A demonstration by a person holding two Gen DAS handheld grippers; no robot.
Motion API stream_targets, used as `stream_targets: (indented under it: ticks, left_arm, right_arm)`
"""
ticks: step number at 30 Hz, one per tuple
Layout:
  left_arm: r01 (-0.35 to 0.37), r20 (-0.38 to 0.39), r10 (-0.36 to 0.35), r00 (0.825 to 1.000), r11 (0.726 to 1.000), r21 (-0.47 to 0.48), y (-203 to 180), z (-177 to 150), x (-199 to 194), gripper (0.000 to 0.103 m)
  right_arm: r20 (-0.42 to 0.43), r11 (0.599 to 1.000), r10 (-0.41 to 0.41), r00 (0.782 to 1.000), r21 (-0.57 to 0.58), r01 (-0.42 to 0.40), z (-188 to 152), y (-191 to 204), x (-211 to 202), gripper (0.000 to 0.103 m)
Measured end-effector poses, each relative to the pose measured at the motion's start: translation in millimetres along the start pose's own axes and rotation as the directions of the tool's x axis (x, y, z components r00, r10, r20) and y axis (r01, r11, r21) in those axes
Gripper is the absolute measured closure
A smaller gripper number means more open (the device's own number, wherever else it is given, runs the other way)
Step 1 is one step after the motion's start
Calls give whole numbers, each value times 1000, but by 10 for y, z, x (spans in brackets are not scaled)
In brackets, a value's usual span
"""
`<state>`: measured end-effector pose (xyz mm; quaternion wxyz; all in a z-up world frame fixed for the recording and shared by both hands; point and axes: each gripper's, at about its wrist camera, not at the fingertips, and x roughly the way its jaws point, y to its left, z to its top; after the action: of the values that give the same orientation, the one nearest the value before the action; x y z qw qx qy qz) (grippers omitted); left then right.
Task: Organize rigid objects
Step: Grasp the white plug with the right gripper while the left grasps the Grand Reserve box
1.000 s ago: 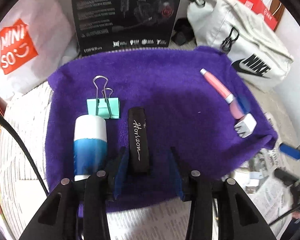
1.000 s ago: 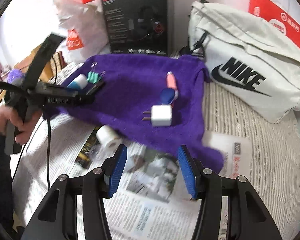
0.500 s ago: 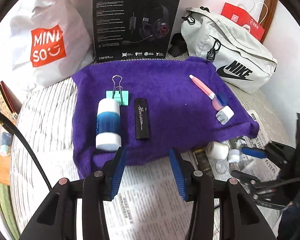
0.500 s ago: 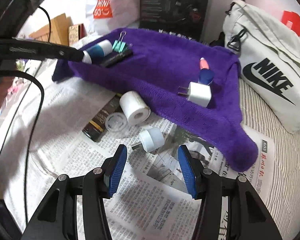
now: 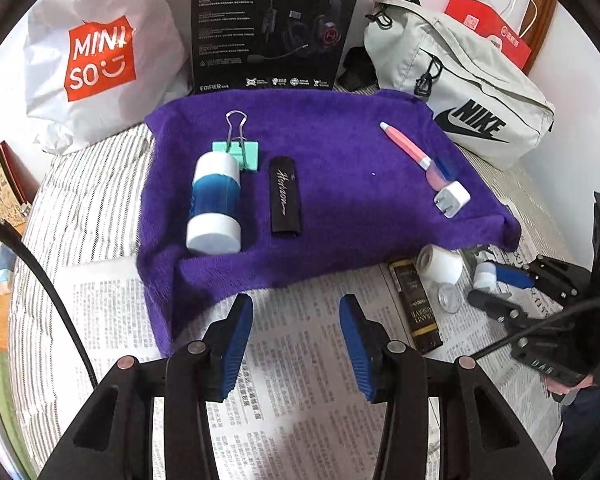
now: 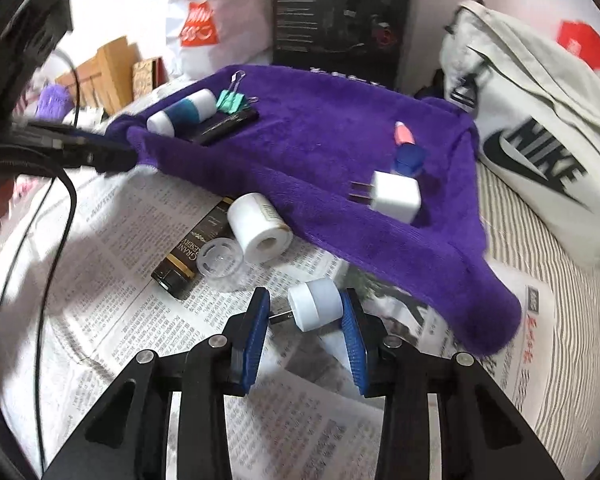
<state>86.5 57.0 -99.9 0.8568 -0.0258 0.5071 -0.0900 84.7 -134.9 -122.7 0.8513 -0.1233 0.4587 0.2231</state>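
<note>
On the newspaper lies a small white round USB plug [image 6: 316, 308], its metal connector pointing left. My right gripper [image 6: 306, 295] straddles it with jaws closing: the right pad is at its cap, while a sliver of gap shows at the connector. The left gripper [image 5: 296, 320] hangs open and empty over newspaper in front of the purple towel [image 5: 340, 152]. On the towel lie a blue-and-white cylinder [image 5: 214, 204], a mint binder clip [image 5: 244, 152], a black Horizon case [image 5: 285, 196], a pink pen [image 5: 406, 146] and a white charger [image 5: 452, 200].
Left of the plug on the newspaper are a white paper roll [image 6: 260, 228], a clear lid [image 6: 220, 258] and a black-and-gold box [image 6: 184, 256]. A Nike bag [image 5: 480, 96], a headset box [image 5: 276, 24] and a Miniso bag [image 5: 96, 56] line the back.
My left gripper drew back from the towel and the Horizon case onto the newspaper. My right gripper came down around the small white plug and its jaws narrowed.
</note>
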Motion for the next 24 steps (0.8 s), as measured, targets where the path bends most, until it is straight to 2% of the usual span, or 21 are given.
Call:
stream_targets:
  ticks: [7,14,19,22,24]
  left_arm:
    - [41,-22,-40,999,999,24,-173,-45,98,60]
    - [88,-50,-84,995,993,83,-500,-46,198,60]
    - [99,-94,-88,992,987,129,-723,-61,328,60]
    - [113,-107,-99,989,984,139,-807,-67,360,56]
    - [96,-113,-79,990,983,154,-878,-68,384,55]
  right_arm:
    - [-19,988,-69,997,139,71,-135,-322,-179,67]
    - [-14,956,-120,993,268,120,-331,-658,-433,67]
    - [0,943,-131,991,310,124,-415,-757,-561,67]
    - [-1,939,-135,991,320,128,-470,-782,-598,67]
    - [-2,936,-131,991,329,125,-489,-799,-595,67]
